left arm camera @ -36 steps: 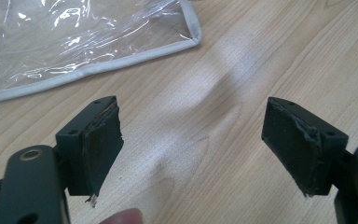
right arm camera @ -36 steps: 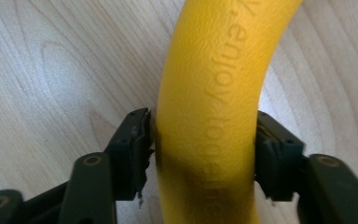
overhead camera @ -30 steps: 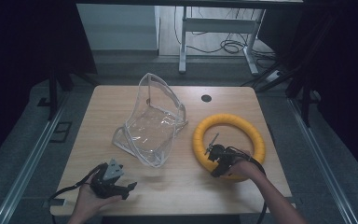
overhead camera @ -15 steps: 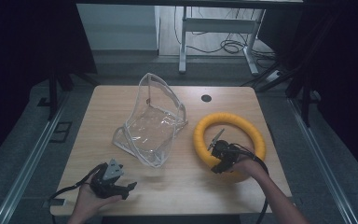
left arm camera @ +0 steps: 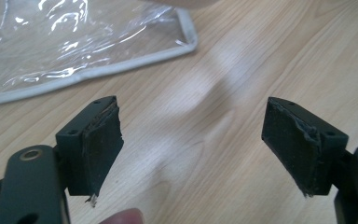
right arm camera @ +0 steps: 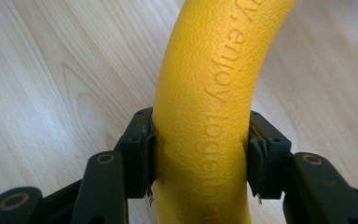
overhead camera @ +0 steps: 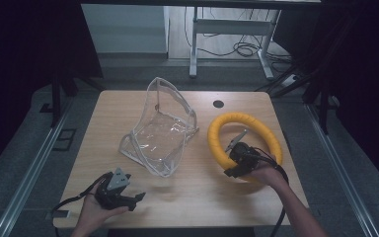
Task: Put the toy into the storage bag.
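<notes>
A yellow foam ring [overhead camera: 246, 129] lies on the right half of the wooden table [overhead camera: 187, 192]. My right gripper [overhead camera: 233, 166] is shut on the ring's near left part; in the right gripper view both pads press the yellow ring [right arm camera: 214, 93], which bears embossed lettering. A clear plastic zip bag [overhead camera: 160, 131] with a white edge stands half open at the table's middle. My left gripper [overhead camera: 135, 197] rests near the front left edge, open, with bare wood between its fingers [left arm camera: 95, 144]. The bag's white-trimmed corner [left arm camera: 84, 42] lies just beyond it.
A small dark round hole [overhead camera: 218, 103] marks the table's far side. Beyond the table stand a white desk frame [overhead camera: 227, 29] and cables on the floor. Metal rails run along both sides of the table.
My right gripper has shifted slightly toward the near left of the ring and now clamps it. The left gripper has stayed in place.
</notes>
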